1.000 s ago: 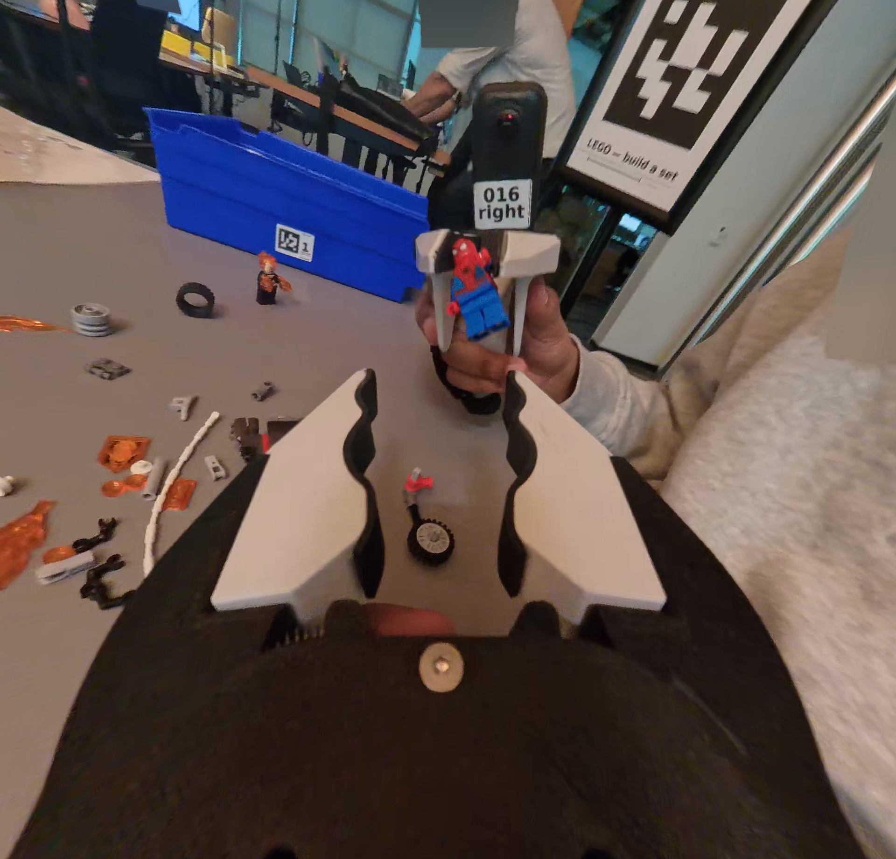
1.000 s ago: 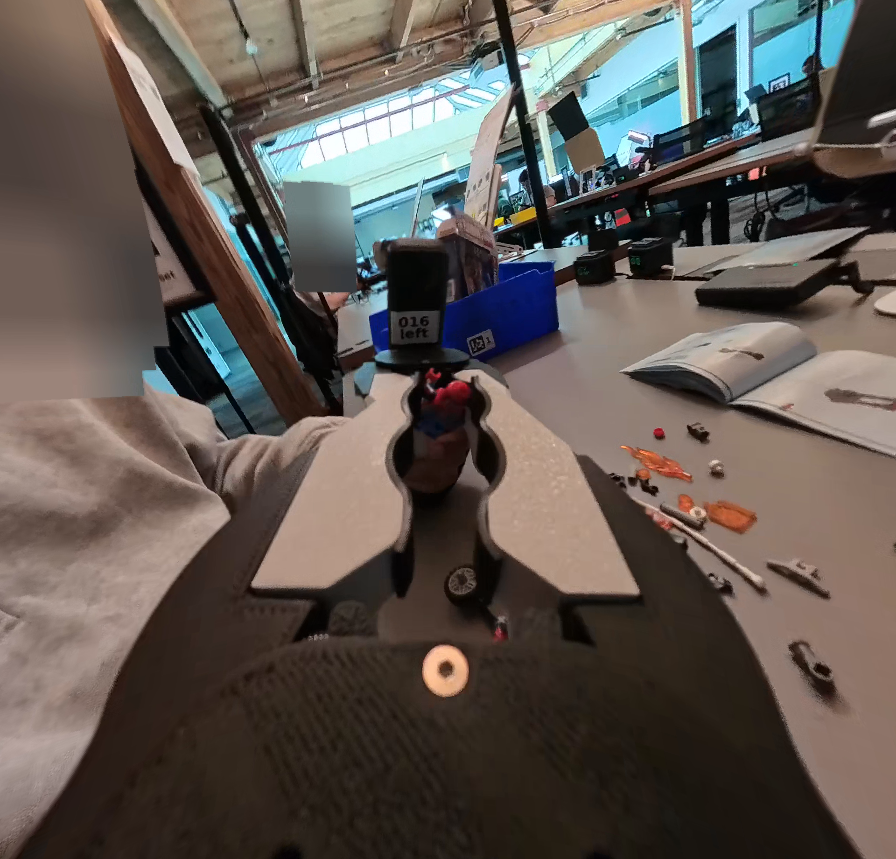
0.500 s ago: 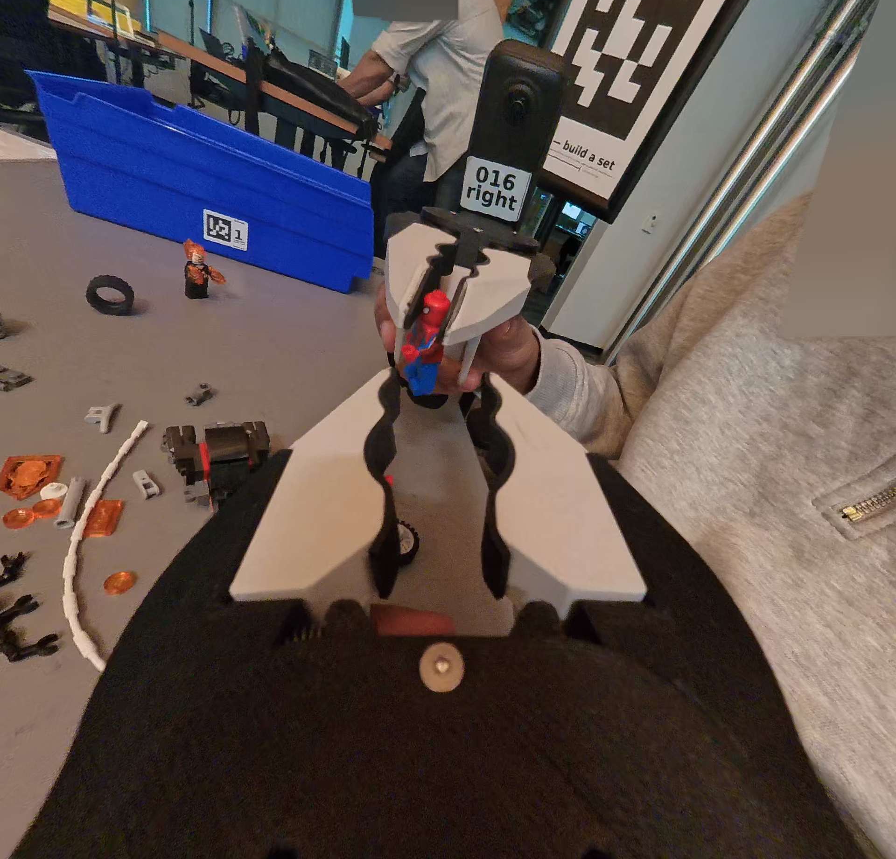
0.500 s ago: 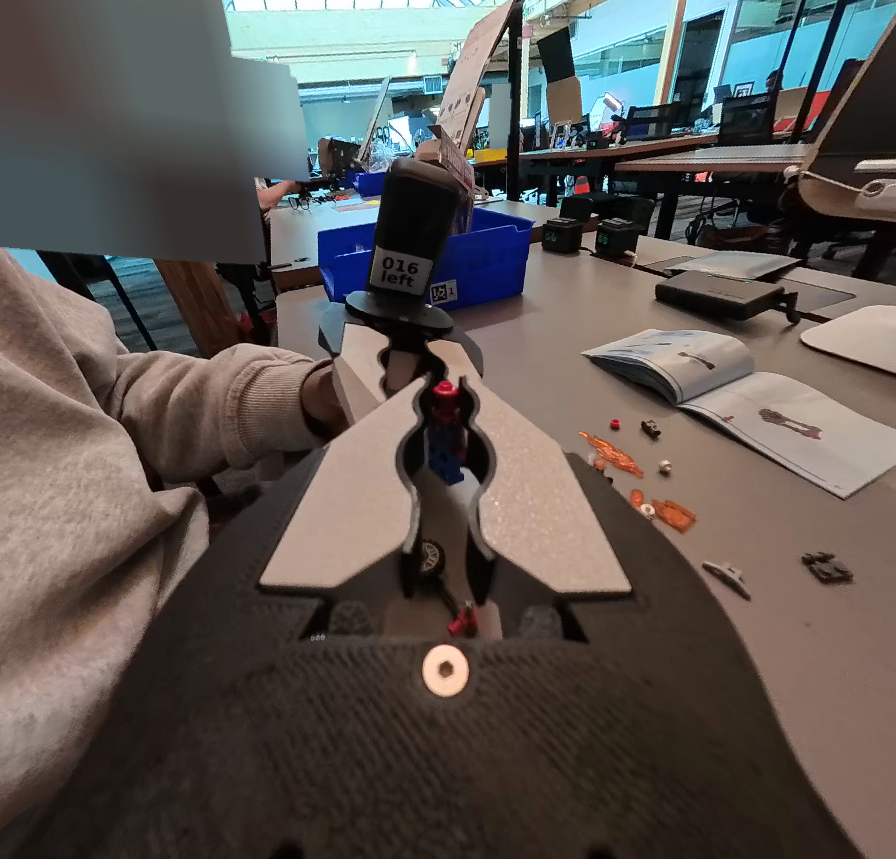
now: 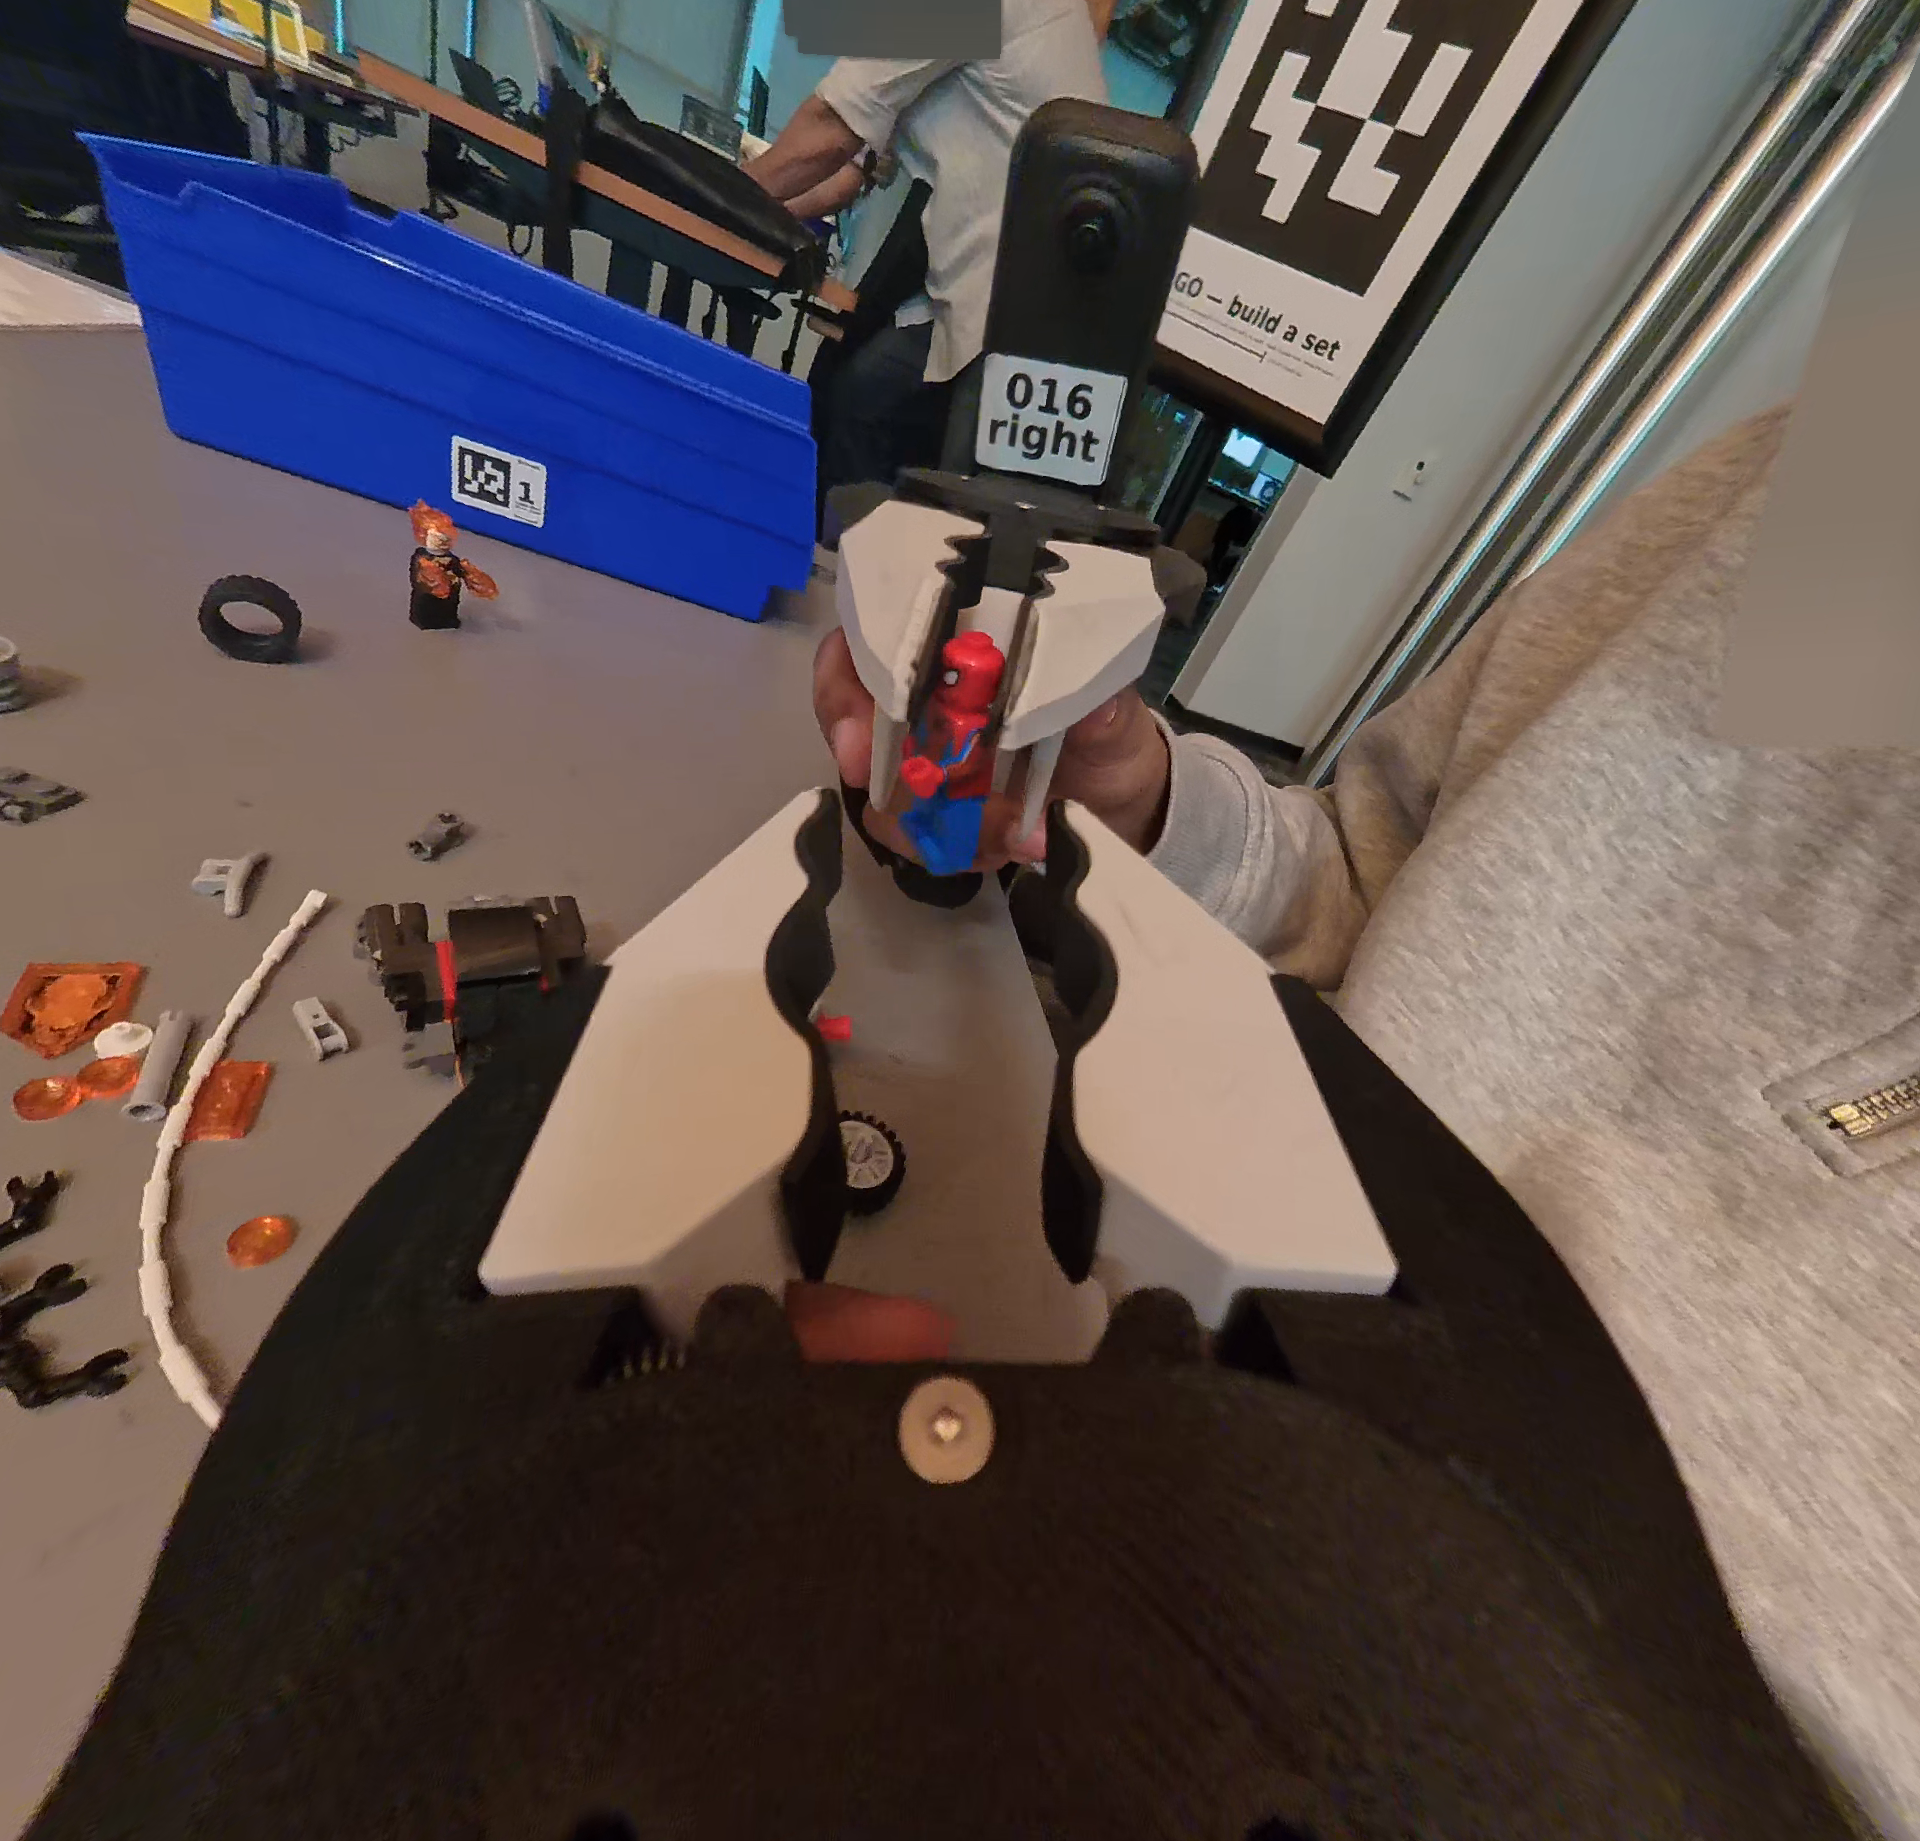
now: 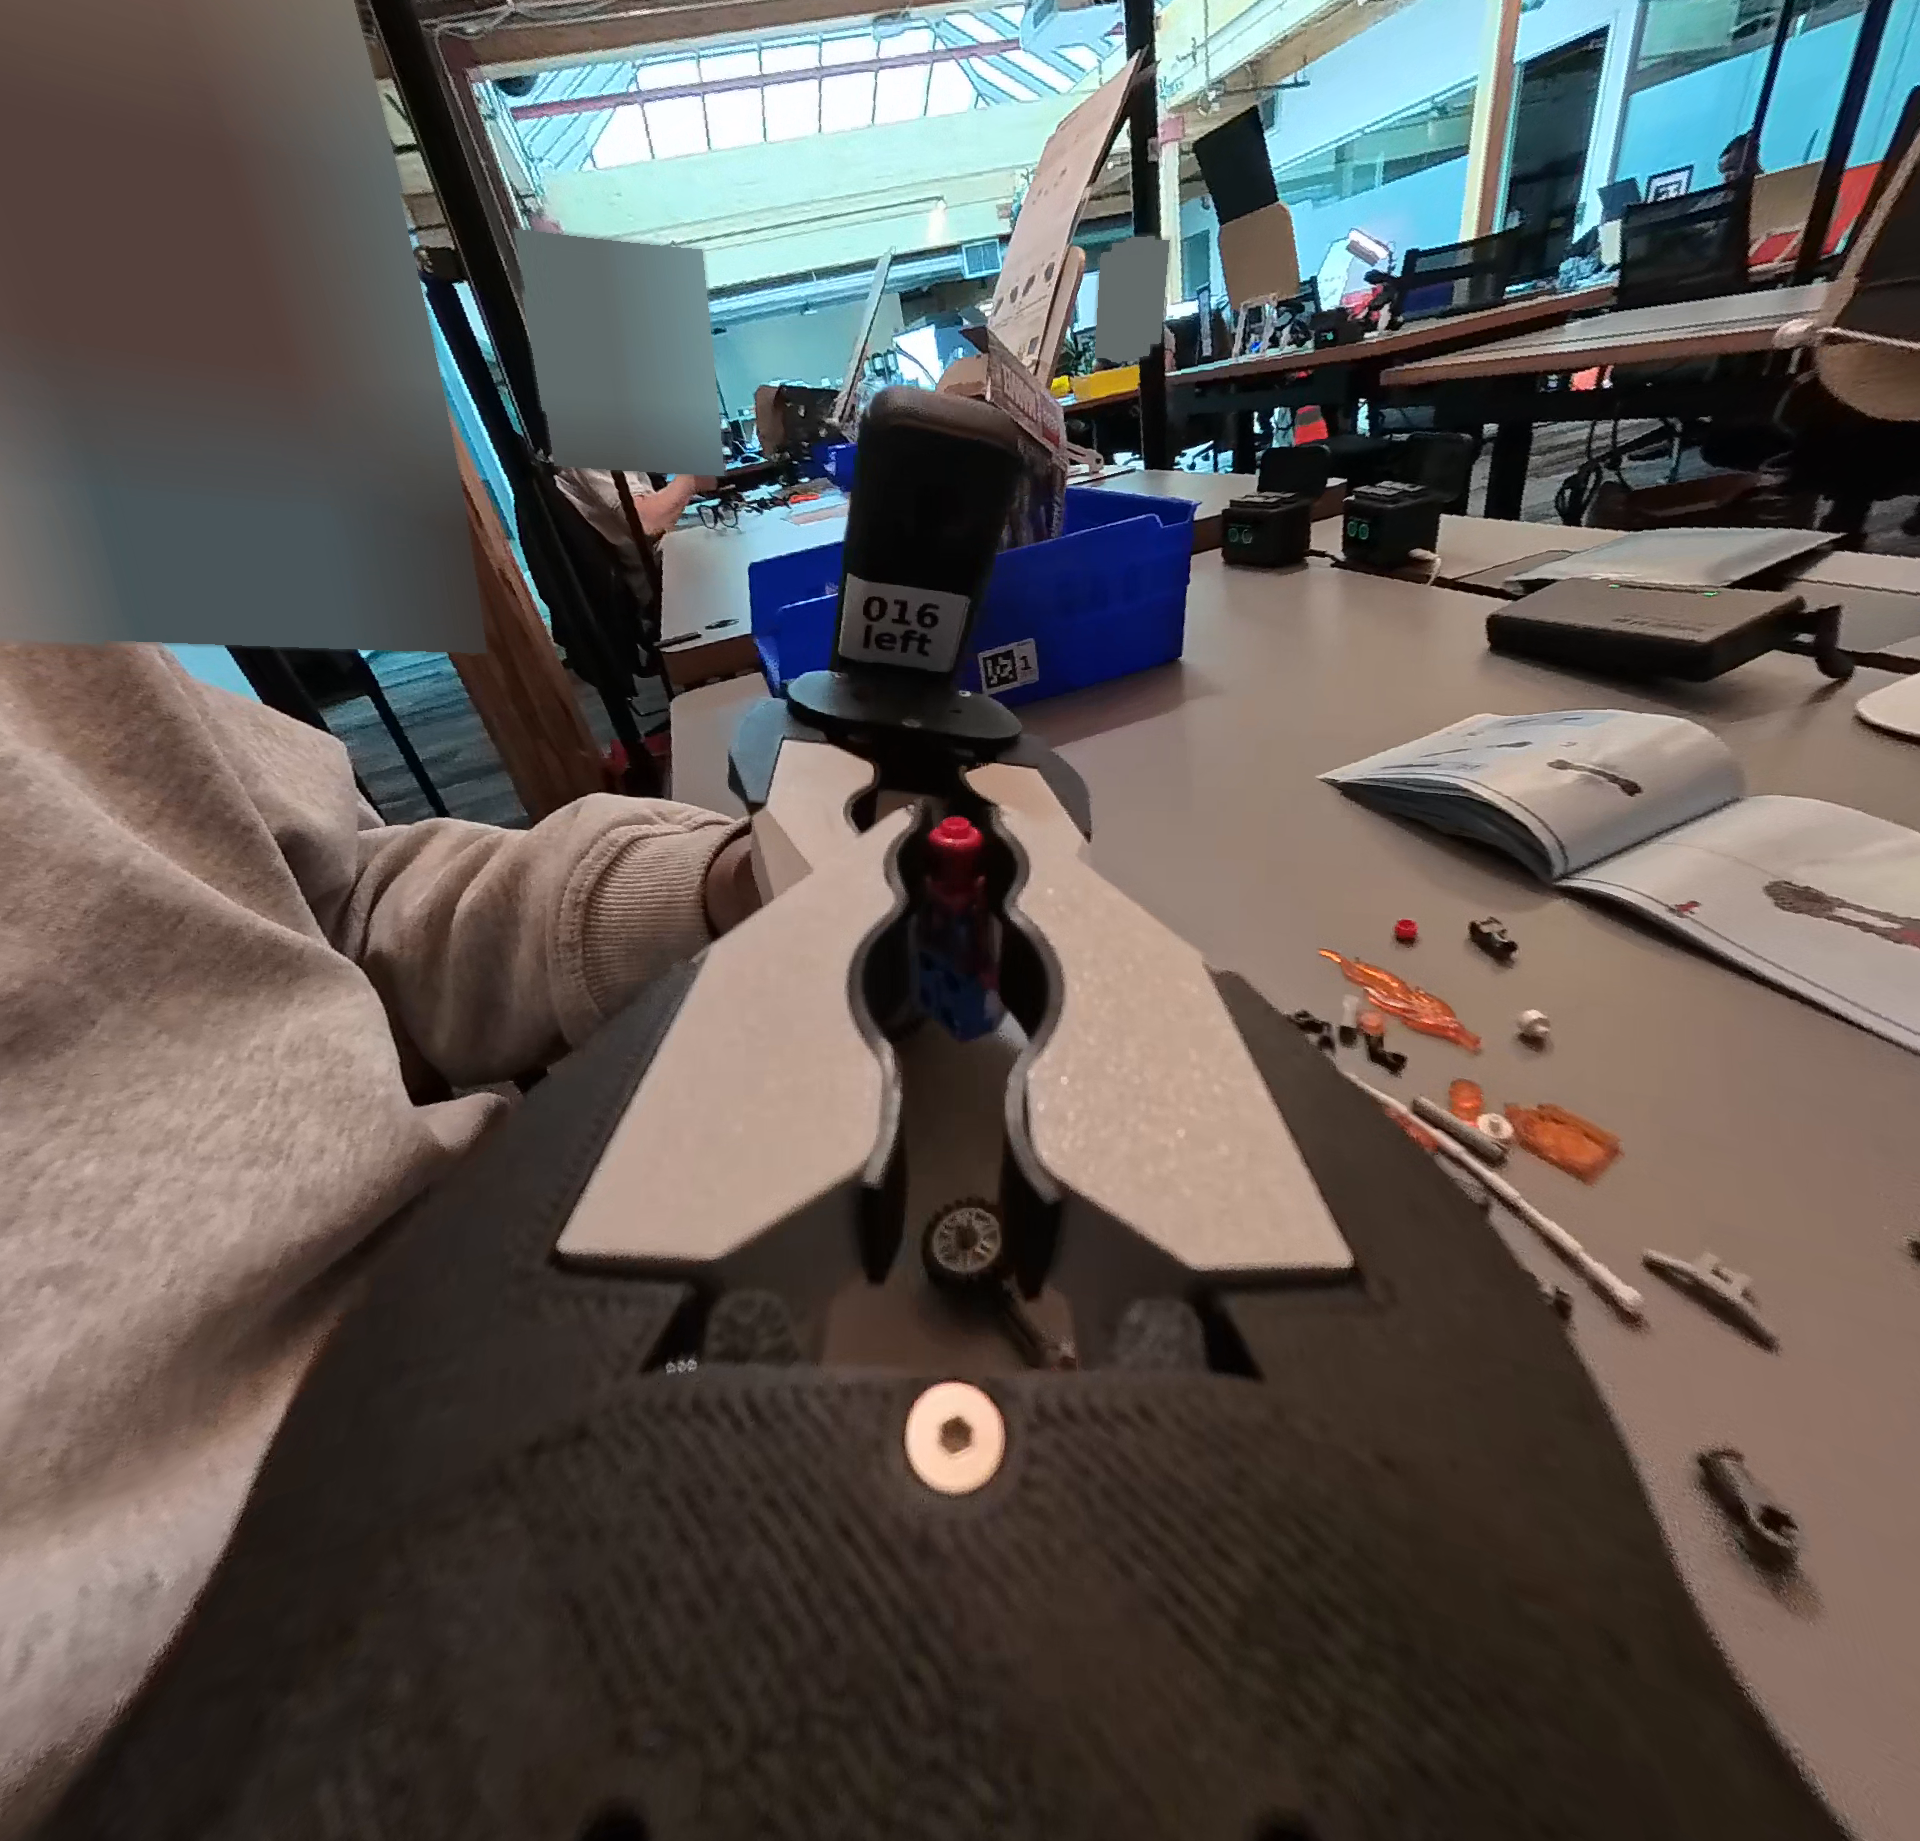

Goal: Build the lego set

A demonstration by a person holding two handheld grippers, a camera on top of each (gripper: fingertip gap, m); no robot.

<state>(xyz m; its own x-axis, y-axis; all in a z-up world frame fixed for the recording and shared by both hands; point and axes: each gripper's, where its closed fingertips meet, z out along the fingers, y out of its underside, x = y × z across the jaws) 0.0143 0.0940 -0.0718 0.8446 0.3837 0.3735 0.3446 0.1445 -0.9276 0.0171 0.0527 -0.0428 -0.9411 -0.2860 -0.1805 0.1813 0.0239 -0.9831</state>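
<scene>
My right gripper (image 6: 951, 856) is shut on a red and blue minifigure (image 6: 951, 924) and holds it upright above the grey table (image 5: 623, 731). In the left wrist view the right gripper (image 5: 956, 820) faces me, with the minifigure (image 5: 951, 752) between its fingers. My left gripper (image 5: 935, 835) is open and empty, its tips just below and in front of the minifigure's legs. A small wheel with a red-tipped part (image 5: 868, 1152) lies on the table under my left gripper. It also shows in the right wrist view (image 6: 964, 1241).
A blue bin (image 5: 468, 389) stands at the back. A flame-headed minifigure (image 5: 442, 570), a black tyre (image 5: 249, 617), a black part-built block (image 5: 478, 955), a white chain (image 5: 208, 1116) and orange pieces (image 5: 73, 1007) lie to the left. An open booklet (image 6: 1610, 815) lies beyond. Tip to tip, the grippers are about 4 cm apart. My left tips are roughly 9 cm from the black part-built block (image 5: 478, 955).
The two grippers have come closer together. The right gripper has brought the minifigure down to the left gripper's tips and turned it more upright. The left gripper stays open.
</scene>
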